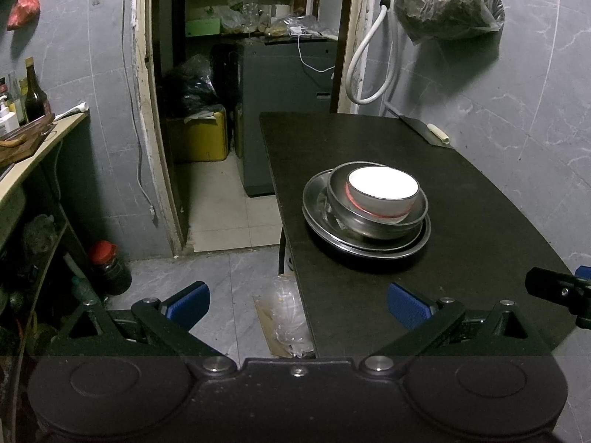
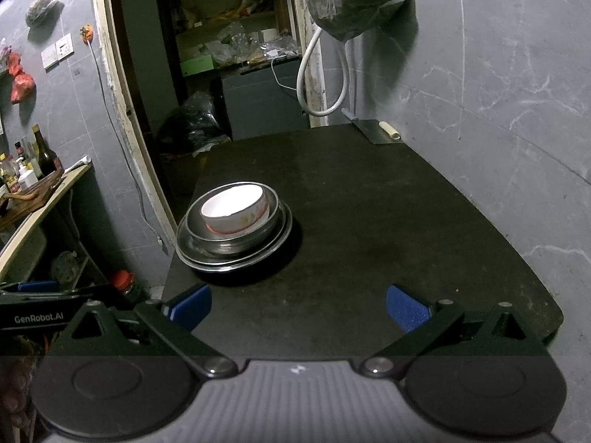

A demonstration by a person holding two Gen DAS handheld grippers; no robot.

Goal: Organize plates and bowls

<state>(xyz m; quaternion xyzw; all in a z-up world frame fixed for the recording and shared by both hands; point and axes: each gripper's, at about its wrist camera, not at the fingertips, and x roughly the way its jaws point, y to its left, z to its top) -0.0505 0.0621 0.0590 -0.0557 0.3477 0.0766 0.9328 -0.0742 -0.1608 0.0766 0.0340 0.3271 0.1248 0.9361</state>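
The left gripper (image 1: 298, 304) at the bottom of its frame has its blue pads spread wide and holds nothing; the right gripper (image 2: 298, 306) is likewise wide apart and empty, low in its frame. Both hover at the near edge of the dark table (image 2: 388, 214). On it, centre right in the left view, a white bowl (image 1: 383, 193) sits inside a metal bowl (image 1: 373, 221), stacked on metal plates (image 1: 321, 217).

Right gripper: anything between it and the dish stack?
Nothing visible. Right gripper is open, with bare black table up to the white bowl nested in the steel bowl and plates, ahead-left.
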